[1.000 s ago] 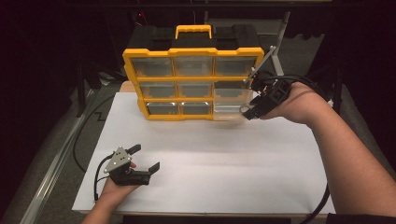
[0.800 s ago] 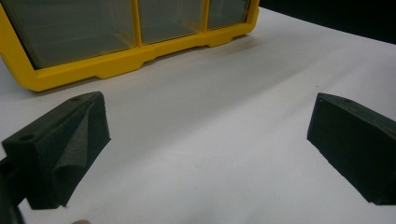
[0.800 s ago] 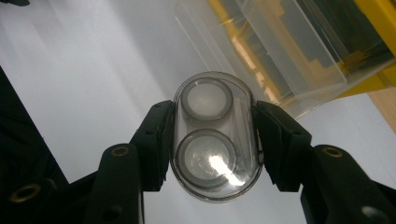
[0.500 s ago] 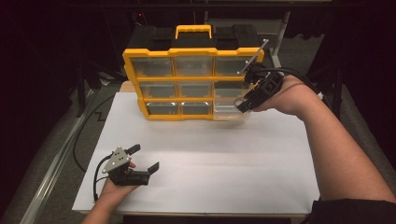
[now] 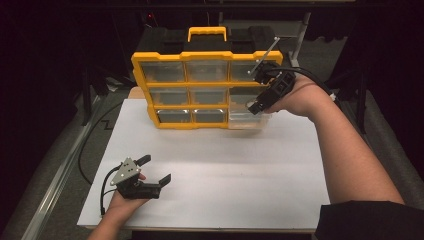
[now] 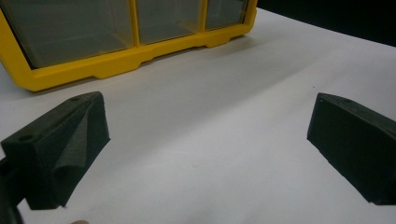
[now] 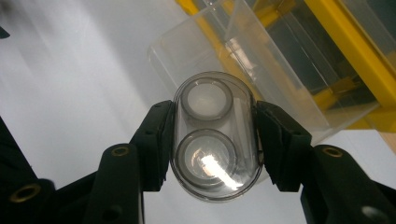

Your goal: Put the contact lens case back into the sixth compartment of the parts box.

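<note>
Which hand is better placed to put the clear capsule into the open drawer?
Right. The right gripper already clamps the clear capsule just above the pulled-out drawer; the left gripper sits open, far back on the table.

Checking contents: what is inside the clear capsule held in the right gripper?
Inside the clear capsule, clamped between the right gripper's fingers, two round, disc-like shapes sit one above the other. Glare hides their detail.

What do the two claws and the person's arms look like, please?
Both claws are black with blocky, wedge-shaped jaws. The left claw carries a grey three-cornered plate and trails a black cable. The right claw has black cables too. The right arm wears a dark short sleeve.
</note>
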The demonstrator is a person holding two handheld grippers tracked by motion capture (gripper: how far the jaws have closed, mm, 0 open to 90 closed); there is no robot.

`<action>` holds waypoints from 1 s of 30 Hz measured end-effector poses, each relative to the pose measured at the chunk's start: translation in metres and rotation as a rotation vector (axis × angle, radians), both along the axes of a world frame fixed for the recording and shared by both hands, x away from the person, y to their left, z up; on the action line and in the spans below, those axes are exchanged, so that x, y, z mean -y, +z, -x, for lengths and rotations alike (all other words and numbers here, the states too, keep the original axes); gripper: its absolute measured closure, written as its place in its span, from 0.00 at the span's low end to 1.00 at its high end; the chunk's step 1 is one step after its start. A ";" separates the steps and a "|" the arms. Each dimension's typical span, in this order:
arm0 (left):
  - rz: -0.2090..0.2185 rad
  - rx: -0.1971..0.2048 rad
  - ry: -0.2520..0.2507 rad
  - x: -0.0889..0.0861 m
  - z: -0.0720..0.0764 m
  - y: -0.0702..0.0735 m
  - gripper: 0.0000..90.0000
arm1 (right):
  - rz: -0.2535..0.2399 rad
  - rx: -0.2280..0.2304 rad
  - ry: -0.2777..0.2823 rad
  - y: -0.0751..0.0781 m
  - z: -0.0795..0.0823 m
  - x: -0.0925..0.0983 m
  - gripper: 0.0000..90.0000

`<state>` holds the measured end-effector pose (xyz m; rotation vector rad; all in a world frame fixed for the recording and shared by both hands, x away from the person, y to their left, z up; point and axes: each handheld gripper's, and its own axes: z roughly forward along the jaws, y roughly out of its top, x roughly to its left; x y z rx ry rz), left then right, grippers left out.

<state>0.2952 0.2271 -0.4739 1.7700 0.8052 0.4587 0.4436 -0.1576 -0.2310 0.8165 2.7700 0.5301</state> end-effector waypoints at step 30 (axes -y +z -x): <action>0.002 -0.001 -0.002 0.000 0.000 0.000 0.00 | 0.021 0.000 -0.020 -0.009 -0.029 -0.016 0.56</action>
